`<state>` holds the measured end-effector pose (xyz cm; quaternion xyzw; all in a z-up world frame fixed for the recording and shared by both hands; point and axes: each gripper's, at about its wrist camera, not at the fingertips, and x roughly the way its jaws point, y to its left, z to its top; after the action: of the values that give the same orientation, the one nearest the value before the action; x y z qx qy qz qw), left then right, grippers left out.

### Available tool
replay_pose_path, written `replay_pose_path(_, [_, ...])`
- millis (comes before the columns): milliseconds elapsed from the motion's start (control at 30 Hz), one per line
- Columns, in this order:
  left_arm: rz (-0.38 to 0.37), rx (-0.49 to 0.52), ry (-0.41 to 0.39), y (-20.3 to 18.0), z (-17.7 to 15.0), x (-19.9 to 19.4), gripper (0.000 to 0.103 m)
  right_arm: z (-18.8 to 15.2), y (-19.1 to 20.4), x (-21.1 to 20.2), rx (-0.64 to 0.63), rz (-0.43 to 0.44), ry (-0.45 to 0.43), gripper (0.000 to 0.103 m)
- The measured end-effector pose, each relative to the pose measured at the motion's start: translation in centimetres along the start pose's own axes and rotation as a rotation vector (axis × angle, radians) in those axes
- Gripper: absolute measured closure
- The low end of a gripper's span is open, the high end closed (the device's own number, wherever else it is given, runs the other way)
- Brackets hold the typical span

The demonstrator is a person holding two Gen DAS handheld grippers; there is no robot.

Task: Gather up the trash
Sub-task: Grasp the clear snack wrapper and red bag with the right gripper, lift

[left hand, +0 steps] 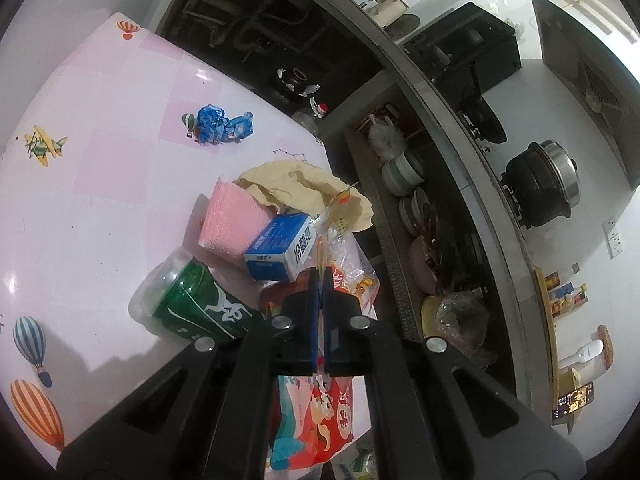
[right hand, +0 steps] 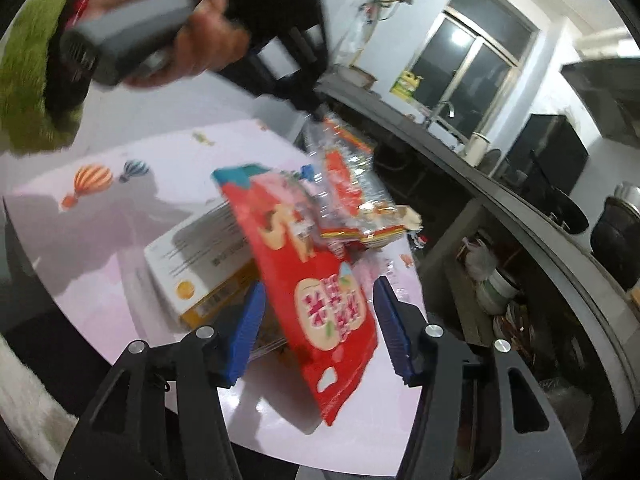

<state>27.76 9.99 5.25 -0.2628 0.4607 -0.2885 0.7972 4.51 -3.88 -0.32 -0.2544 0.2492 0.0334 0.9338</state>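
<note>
My left gripper is shut on a clear crinkly wrapper with red and yellow print, held above the table; the right wrist view shows that wrapper hanging from it. A red snack bag lies between the spread blue fingers of my right gripper, which is open; the bag also shows in the left wrist view. More trash sits on the pink table: a green can, a blue-white carton, a pink sponge-like pad, crumpled beige paper, a blue wrapper.
A white and orange box lies on the table left of the red bag. Beyond the table's right edge is a dark counter with shelves of bowls and pots below it. A black pot stands on the stove.
</note>
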Motion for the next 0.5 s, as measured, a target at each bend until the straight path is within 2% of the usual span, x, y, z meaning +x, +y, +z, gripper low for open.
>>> replay_pose_path(200, [-0.026, 0.004, -0.029, -0.2, -0.1, -1.0, 0.103, 0.1, 1.3, 2.9, -0.058, -0.034, 0.067, 0.049])
replay_pose_path(300, [-0.035, 0.007, -0.037, -0.2, -0.2, -1.5, 0.103, 0.1, 1.5, 3.9, -0.066, -0.050, 0.086, 0.064])
replay_pose_path(367, [-0.041, 0.008, -0.040, -0.2, -0.3, -1.7, 0.103, 0.2, 1.6, 4.1, -0.065, -0.052, 0.093, 0.082])
replay_pose_path(433, [-0.046, 0.014, -0.046, -0.5, -0.3, -2.0, 0.103, 0.3, 1.6, 4.0, -0.061, -0.060, 0.090, 0.092])
replay_pose_path(500, [-0.051, 0.030, -0.054, -0.8, -0.5, -2.3, 0.103, 0.3, 1.5, 3.5, -0.062, -0.074, 0.074, 0.096])
